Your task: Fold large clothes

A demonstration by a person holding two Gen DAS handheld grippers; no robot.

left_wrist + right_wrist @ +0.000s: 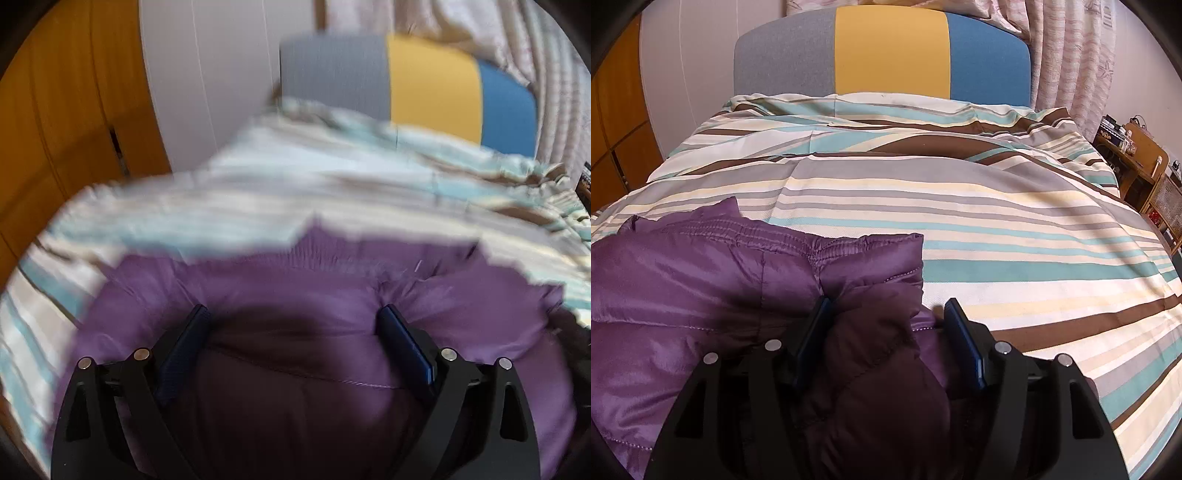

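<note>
purple puffer jacket (713, 280) lies bunched on striped bed cover (1015, 229), near edge | left tool (291, 332) spread wide over it, gripping nothing, likely just let go | right tool (884, 325) half-open astride a fold, pads not pressing, likely repositioning

Both cams ride on the grippers, looking fwd along the fingers and angled down at the bed. Left wrist view sits low and close over the purple jacket (295, 295), blurred, headboard (406, 81) off to the upper right, wooden wardrobe (66, 110) filling the left edge. Right wrist view is sharp, close over the jacket's right end (738, 277), facing the headboard (886, 51) nearly square-on. Shared: jacket, striped bedcover (997, 206), headboard, curtain (1071, 55).
</note>
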